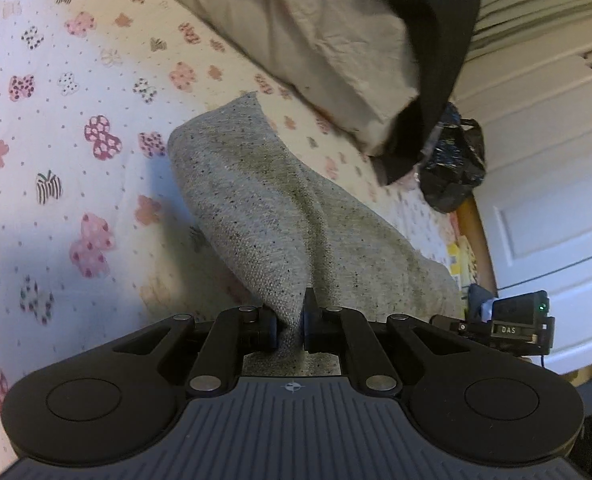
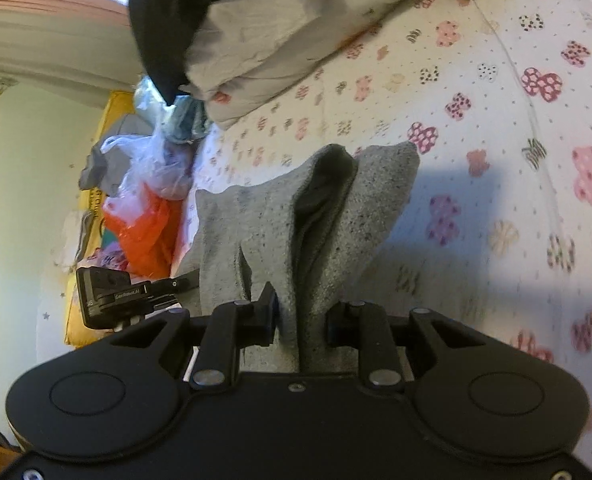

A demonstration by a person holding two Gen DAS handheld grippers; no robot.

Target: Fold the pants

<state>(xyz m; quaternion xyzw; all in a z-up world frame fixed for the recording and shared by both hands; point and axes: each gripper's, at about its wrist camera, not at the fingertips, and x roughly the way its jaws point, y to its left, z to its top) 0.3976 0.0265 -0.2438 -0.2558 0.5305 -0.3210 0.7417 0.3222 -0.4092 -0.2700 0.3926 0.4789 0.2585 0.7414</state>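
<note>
Grey pants (image 1: 268, 216) (image 2: 335, 216) stretching lengthwise away over bedsheet (image 1: 56, 80), both grippers' jaws clamped on near edge

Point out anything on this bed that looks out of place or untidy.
A black garment is draped over the beige pillow and trails onto the butterfly-print sheet. Plastic bags are heaped loosely at the bed's edge. The grey pants, pinched in both grippers, hang bunched rather than flat.

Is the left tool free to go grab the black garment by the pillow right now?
Probably not. The left tool is shut on the grey pants, which hang from it over the bed. The black garment lies beyond, against the pillow; it would need to let go first.
</note>
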